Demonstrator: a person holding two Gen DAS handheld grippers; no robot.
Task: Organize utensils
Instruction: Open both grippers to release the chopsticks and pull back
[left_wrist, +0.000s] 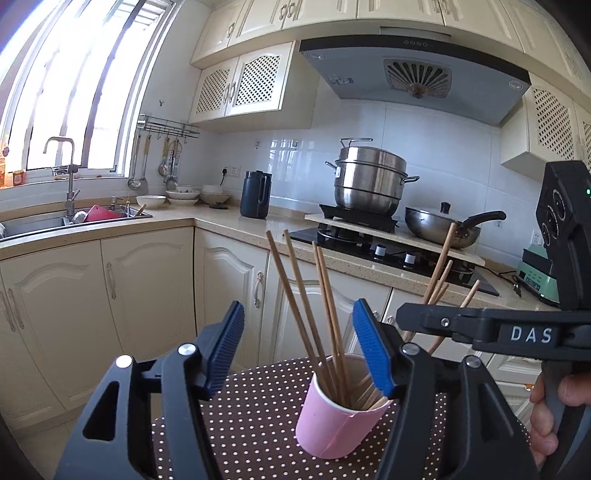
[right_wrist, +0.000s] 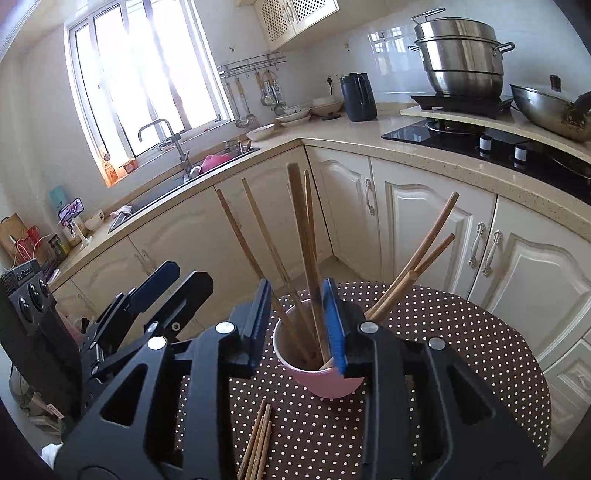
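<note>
Pink cup's (right_wrist: 321, 384) base hidden behind right claw (right_wrist: 299, 325).

Stove: steel steamer pot (left_wrist: 369, 177) on a black burner (left_wrist: 358, 218) — wok (left_wrist: 439, 227) with black handle just beside it
Counter: dark kettle (left_wrist: 256, 194) near the corner, white bowls (left_wrist: 183, 195) toward the sink (left_wrist: 44, 223)
Wall: rack (left_wrist: 166, 127) with hanging ladles
Overhead: grey range hood (left_wrist: 413, 77) — cream cabinets (left_wrist: 243, 85) around it
Window side: tall faucet (right_wrist: 168, 142)
</note>
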